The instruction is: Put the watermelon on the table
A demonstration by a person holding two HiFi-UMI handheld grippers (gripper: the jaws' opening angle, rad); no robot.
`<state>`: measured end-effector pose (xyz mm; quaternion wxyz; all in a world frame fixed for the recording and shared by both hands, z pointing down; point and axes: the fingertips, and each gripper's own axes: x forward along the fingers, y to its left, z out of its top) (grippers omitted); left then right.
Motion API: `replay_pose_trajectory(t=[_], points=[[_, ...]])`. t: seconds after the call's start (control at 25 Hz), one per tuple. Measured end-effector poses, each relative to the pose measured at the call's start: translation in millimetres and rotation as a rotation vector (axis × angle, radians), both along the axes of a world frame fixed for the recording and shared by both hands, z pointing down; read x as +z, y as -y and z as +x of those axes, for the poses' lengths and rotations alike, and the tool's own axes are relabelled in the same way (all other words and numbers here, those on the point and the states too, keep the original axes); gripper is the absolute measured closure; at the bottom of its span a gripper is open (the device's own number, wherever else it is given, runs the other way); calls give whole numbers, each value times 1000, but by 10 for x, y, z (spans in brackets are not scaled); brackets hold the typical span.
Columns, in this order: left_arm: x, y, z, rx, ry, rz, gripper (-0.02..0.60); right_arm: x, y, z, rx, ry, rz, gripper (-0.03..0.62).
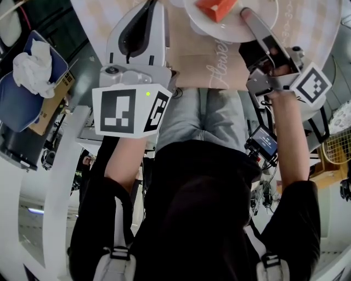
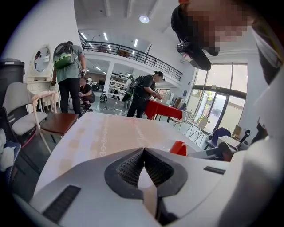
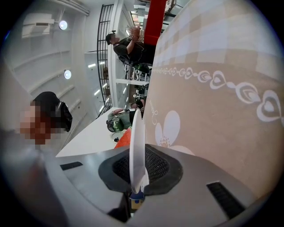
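Head view: right gripper (image 1: 248,17) pinches the rim of the white plate (image 1: 200,24) carrying the watermelon (image 1: 216,8), over the table (image 1: 192,68); forearm reaches forward. Likely the setting-down step. Next: rest the plate flat, then release.

Left gripper view: left gripper (image 2: 143,151), jaws together, empty, angled down at the table.

Right gripper view: jaws clamped on the plate rim, plate edge-on.

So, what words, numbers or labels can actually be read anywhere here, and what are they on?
"Flowe…": white script on the tablecloth; the rest is cut off.
Small screen by the person's right arm: too small to read.
Print on the cardboard box: too small to read.
Marker cubes: black-and-white square patterns only, no letters.
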<state>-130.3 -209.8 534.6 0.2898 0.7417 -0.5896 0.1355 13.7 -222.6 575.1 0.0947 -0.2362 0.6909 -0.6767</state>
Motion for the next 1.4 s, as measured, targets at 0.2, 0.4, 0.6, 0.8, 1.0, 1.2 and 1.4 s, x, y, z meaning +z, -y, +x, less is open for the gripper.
replay_pose_trajectory(t=[0.2, 0.4, 0.6, 0.8, 1.0, 1.2, 1.4], points=[[85, -38, 30, 1, -1, -10, 571, 87, -37, 27, 8, -12, -16, 571], [122, -4, 87, -4, -8, -8, 571, 159, -50, 95, 0, -48, -17, 571], [156, 16, 93, 1, -13, -14, 571, 179, -32, 83, 15, -68, -32, 571], [191, 13, 75, 4, -12, -22, 571, 235, -55, 82, 20, -81, -54, 571], [205, 12, 94, 4, -10, -26, 571, 265, -111, 62, -26, -110, -47, 571], [198, 10, 99, 1, -7, -27, 571, 283, -104, 51, -26, -122, -82, 571], [151, -21, 118, 1, -16, -30, 571, 294, -137, 60, -10, -146, -108, 571]])
